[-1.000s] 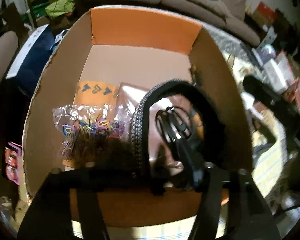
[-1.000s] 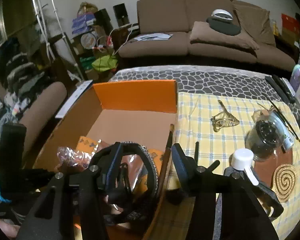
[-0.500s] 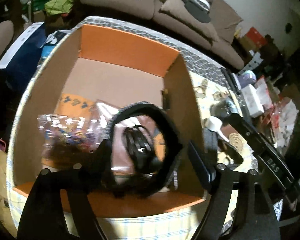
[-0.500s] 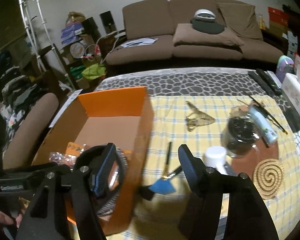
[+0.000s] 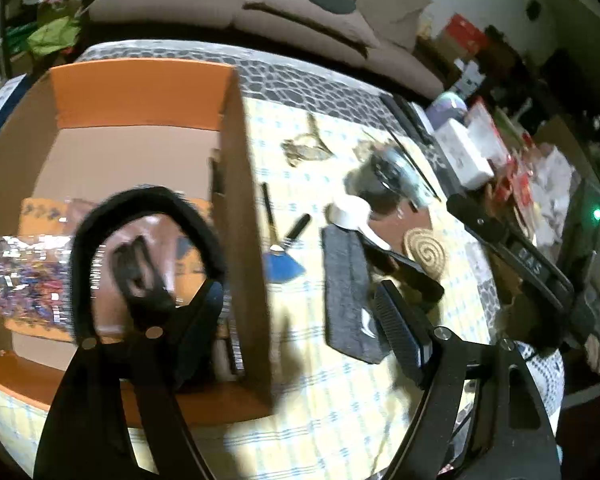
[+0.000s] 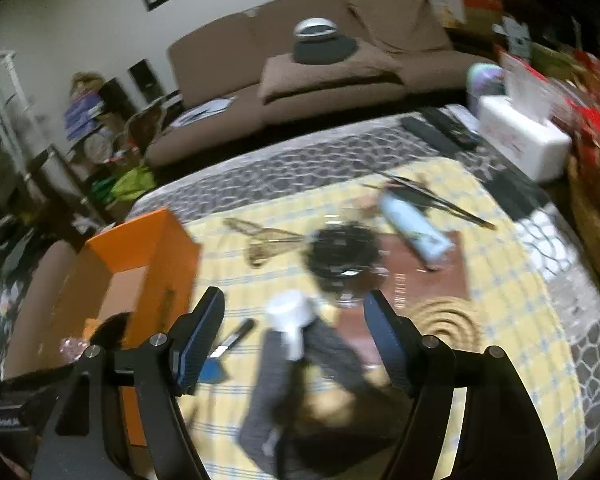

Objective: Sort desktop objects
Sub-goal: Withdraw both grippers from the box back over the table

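An open cardboard box [image 5: 244, 208] with orange flaps stands at the left of the yellow checked tablecloth; it also shows in the right wrist view [image 6: 156, 264]. A black band [image 5: 148, 204], a black clip [image 5: 136, 264] and a bag of coloured bands [image 5: 24, 280] lie inside. My left gripper [image 5: 300, 320] is open and empty above the box's right wall. My right gripper [image 6: 294, 336] is open and empty above a white-capped bottle [image 6: 288, 316] and a grey pouch [image 6: 296, 392]. A blue fan brush [image 5: 280, 260] lies beside the box.
A glass jar [image 6: 344, 260], a spiral coaster [image 6: 452, 320], a light blue tube [image 6: 416, 224], gold scissors-like pieces [image 6: 264, 240] and thin black sticks [image 6: 440, 200] lie on the cloth. A white tissue box [image 6: 520, 136] and remotes [image 6: 440, 128] sit at the far right. A brown sofa stands behind.
Both grippers have swung to the right, away from the box interior towards the tablecloth. The black band stays in the box, out of the left gripper. The right gripper now hovers over the bottle and pouch.
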`<state>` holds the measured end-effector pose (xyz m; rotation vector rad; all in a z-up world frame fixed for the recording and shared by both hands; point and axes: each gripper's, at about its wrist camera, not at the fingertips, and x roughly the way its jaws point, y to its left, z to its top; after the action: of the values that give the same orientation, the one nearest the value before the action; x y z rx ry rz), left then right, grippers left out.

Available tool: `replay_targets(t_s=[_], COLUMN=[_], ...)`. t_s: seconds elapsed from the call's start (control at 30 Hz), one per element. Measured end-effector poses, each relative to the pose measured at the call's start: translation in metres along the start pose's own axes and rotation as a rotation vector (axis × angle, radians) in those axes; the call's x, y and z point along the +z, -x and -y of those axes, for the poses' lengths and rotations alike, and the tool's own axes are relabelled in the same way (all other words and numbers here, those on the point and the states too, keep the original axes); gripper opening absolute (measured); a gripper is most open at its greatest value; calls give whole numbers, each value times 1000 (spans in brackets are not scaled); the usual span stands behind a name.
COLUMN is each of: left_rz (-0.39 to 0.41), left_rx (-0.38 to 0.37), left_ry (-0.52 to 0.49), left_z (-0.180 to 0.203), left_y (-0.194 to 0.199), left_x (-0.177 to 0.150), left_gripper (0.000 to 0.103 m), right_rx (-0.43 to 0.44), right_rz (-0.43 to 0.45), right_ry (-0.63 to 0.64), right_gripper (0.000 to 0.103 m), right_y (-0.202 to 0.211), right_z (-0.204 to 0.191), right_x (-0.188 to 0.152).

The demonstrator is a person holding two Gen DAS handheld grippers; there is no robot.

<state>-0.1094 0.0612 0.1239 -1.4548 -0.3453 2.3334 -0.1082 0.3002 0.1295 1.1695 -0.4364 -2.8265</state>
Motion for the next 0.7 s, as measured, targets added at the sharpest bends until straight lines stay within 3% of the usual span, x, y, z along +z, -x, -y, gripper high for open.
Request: replay_targets(t_s=[0.1, 0.23, 0.37, 0.57, 0.7], left_rz=[-20, -1, 25, 145, 158], left_rx=[4, 78, 126, 218, 218], left_ry=[-31, -85, -95, -163, -217], left_z=[18, 38, 44, 65, 79], left_y=[-11, -20, -22, -9, -10], left_x=[-5, -10, -13, -15, -18], left_gripper=[76, 90, 90, 90, 92], right_rx=[-23, -35, -42, -41, -41], right_rz=[-11, -23, -26, -31, -31], right_ry=[-36, -69, -89, -100, -99], right_gripper=[74, 74, 74, 74, 74], right_y=[1, 4, 8, 9, 9], right_z=[25, 49, 65, 76, 76], right_x=[-2, -5, -7, -9, -9])
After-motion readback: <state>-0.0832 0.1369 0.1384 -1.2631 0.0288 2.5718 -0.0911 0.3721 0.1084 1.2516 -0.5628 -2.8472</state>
